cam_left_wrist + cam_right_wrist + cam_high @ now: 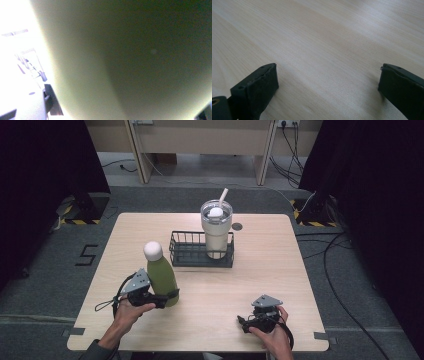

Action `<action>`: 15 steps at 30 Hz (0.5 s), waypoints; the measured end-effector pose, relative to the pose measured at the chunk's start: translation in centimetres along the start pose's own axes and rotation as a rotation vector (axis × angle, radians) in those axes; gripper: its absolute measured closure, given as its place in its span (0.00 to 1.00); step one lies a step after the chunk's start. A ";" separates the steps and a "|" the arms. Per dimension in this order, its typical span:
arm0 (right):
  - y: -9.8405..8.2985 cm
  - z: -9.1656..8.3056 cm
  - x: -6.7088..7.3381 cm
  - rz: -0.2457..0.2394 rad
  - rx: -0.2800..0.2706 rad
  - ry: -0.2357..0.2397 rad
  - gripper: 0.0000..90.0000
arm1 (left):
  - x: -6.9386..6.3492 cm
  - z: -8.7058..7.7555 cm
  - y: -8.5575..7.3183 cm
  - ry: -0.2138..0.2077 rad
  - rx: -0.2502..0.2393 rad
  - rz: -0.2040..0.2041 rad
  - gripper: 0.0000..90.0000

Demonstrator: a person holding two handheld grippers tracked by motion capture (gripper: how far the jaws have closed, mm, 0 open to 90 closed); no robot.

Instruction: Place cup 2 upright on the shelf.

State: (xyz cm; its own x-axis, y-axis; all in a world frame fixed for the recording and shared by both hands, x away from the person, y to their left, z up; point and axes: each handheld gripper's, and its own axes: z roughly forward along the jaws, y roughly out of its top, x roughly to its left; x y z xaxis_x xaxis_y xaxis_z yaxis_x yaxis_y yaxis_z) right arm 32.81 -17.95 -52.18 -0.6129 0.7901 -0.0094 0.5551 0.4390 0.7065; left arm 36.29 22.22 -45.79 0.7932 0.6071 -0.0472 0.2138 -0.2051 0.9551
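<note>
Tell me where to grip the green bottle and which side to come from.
Grip the green bottle around its wide lower body, coming in level from its left, as the left gripper does now. It stands upright and narrows toward the white cap, so the lower body probably gives the jaws the steadiest hold.

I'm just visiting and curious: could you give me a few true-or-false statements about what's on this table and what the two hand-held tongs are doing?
1. The left tongs grip the green bottle. True.
2. The tumbler stands inside the wire basket. True.
3. The green bottle has a black cap. False: its cap is white.
4. The right tongs hold a cup. False: they are open over bare table, holding nothing.
5. The tumbler has a straw. True.
</note>
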 end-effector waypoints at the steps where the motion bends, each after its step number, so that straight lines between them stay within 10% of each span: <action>1: 0.0 0.0 0.0 0.000 0.000 0.000 0.03 | 0.0 0.0 0.0 0.000 0.000 0.000 0.23; 15: 0.0 0.0 0.0 0.003 0.003 0.001 0.03 | 2.2 1.4 3.1 0.007 0.016 -0.010 0.23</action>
State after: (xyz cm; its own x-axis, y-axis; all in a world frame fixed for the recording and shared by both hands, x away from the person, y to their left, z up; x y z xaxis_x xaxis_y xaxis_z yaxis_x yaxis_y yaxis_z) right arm 32.82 -17.93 -52.17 -0.6115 0.7912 -0.0069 0.5587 0.4379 0.7043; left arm 39.48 21.88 -43.34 0.7873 0.6141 -0.0545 0.2308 -0.2115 0.9497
